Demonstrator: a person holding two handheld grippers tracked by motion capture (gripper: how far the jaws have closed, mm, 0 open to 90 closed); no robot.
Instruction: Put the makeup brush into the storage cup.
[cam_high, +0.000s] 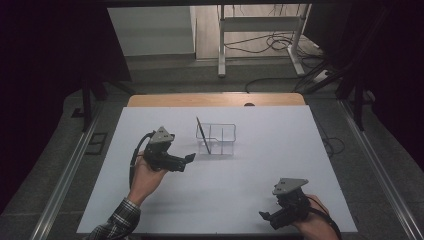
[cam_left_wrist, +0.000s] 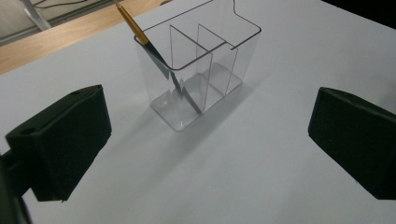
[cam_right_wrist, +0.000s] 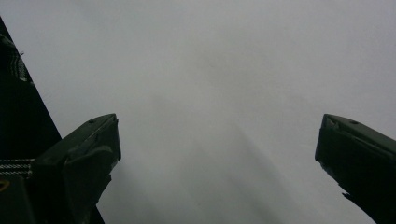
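There's the clear plastic organizer, standing upright a little beyond the middle of the white table, and inside it a pen leans at a slant. From the left gripper view you get the better look: the organizer is split by clear dividers into several narrow compartments, and the pen, gold at its upper end and dark lower down, sits in the end compartment nearest the wooden strip, its tip down at the floor of the box and its top poking out over the rim.

Now the left gripper: it's held above the table just beside the organizer, pointing straight at it but not touching. Its jaws stand wide apart with nothing between them, the organizer framed in the gap.

Over on the near right corner, the right gripper hangs low close to the table edge, well apart from the organizer. Its jaws are spread wide too, and they hold nothing; its own view is hazy, so what lies between them looks to be just bare white table.

Beyond the table, a wooden strip runs along the far edge, and a white metal frame stands on the floor behind it among loose cables.
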